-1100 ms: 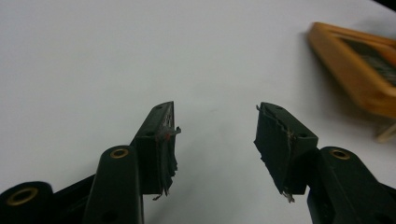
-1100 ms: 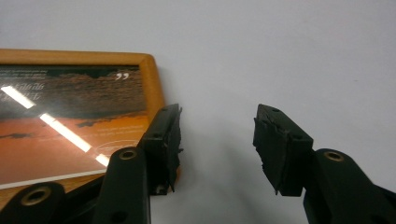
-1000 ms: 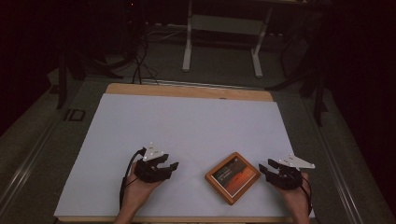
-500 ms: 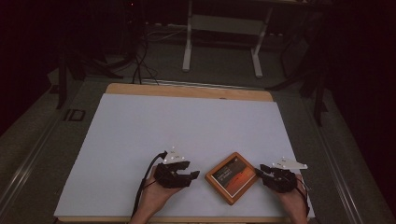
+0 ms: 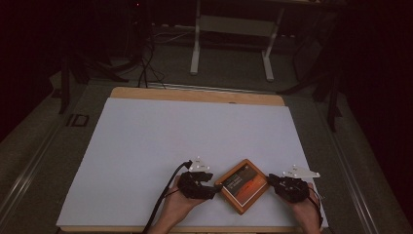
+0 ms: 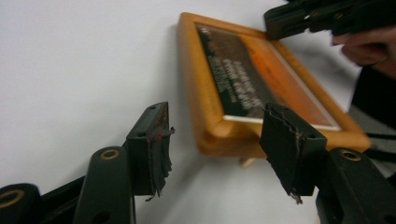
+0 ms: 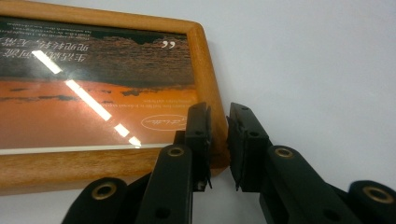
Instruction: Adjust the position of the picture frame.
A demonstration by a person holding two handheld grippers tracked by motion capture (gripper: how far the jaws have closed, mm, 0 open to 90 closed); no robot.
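since a second ago the left tongs [image 5: 214, 187] are sliding rightward across the surface [image 5: 195, 131] until they are meeting the left corner of the picture frame [image 5: 243, 185], while the right tongs [image 5: 271, 181] are edging in a little toward its right corner.

from the high view, the frame is lying flat, turned like a diamond, near the surface's 6 o'clock edge and a bit toward 5. the two hands are coming in from the bottom, one at the frame's 9 o'clock, one at its 3 o'clock. how far either pair is gaping is too small to tell from up here.

in the left gripper view, the left tongs [image 6: 217, 142] are standing wide, straddling the frame's [image 6: 261, 84] near corner without pinching it. the right tongs [image 6: 275, 23] are showing at 1 o'clock, over the far edge.

in the right gripper view, the right tongs [image 7: 218, 140] are narrow, their tips sitting either side of the frame's [image 7: 93, 70] wooden corner rail; whether they are biting it yet i cannot tell.

judging the step as a two-sided grasp, it is asking for both pairs to be closing squarely on wood, not glass, and evenly, so the frame is not pivoting.

nothing else is lying on the surface; table legs [image 5: 197, 39] and cables [image 5: 146, 63] are sitting beyond 12 o'clock, well apart and not obstructing.
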